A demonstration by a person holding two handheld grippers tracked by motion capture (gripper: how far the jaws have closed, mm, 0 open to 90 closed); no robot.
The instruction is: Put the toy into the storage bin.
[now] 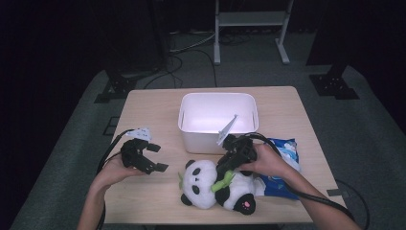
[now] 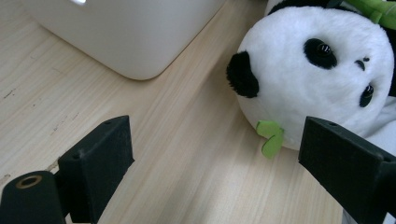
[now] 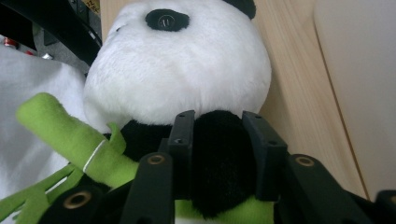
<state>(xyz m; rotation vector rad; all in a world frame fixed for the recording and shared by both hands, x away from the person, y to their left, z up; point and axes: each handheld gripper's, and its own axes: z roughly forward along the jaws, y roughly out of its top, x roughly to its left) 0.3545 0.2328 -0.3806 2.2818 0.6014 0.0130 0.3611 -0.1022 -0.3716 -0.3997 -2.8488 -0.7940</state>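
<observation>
Two grippers are on my screen, one in each of the person's hands over a light wooden table (image 1: 143,191). On the high view the left gripper (image 1: 152,157) sits at the table's left side with its jaws spread wide and nothing between them; its own camera looks past both black pads at bare wood and the face of a toy panda (image 1: 215,184) just ahead. My right gripper (image 1: 224,168) is down on that panda, and in the right gripper view its jaws are pinched narrow on a black plush arm, beside a green bamboo stalk (image 3: 70,135) of felt. I see the panda lying near the table's front edge, just in front of a white bin (image 1: 218,117). A blue packet (image 1: 282,167) lies under the right hand (image 1: 268,160), touching the toy.
</observation>
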